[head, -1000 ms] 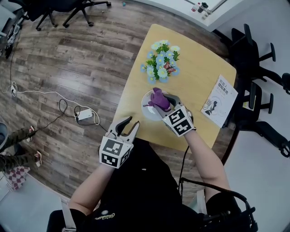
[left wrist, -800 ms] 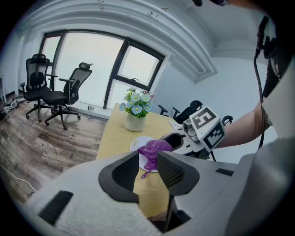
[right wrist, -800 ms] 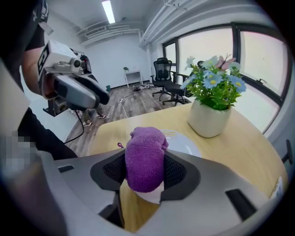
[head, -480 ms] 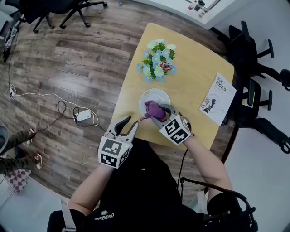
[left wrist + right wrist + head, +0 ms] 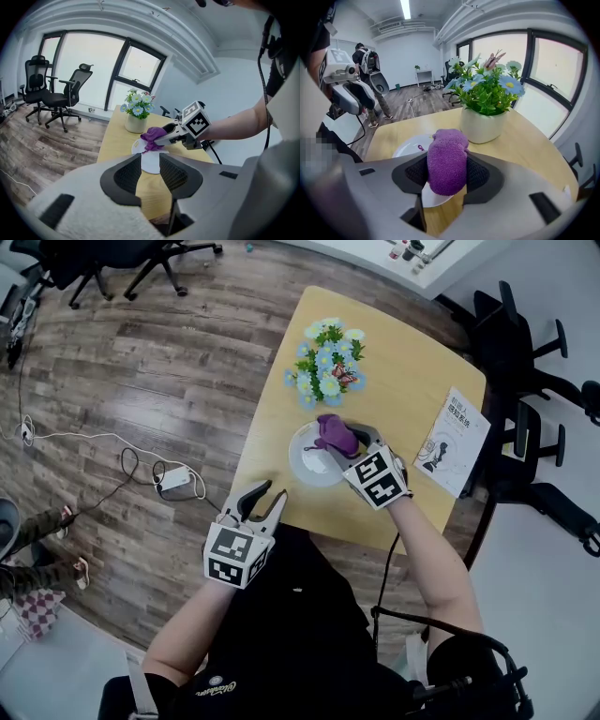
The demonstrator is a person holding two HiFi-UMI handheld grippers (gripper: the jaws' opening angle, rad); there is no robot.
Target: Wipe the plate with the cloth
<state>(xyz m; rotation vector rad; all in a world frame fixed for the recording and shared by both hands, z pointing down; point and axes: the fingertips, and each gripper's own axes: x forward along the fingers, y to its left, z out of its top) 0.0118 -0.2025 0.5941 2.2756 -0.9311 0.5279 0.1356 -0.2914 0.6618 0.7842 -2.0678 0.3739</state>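
The white plate (image 5: 306, 466) sits on the yellow table (image 5: 403, 362), near the side closest to the person. The purple cloth (image 5: 330, 432) lies over the plate's far edge, the edge nearest the flower pot. The right gripper (image 5: 343, 442) has its two jaws squeezed tight on the cloth, which bulges up between them. Nothing else is on the plate. Just behind the plate stands a round white pot (image 5: 482, 124) filled with blue and white flowers (image 5: 328, 367). A book (image 5: 455, 442) lies on the table, off to the right. The left gripper (image 5: 271, 497) hangs just off the table's near edge, jaws apart, holding nothing.
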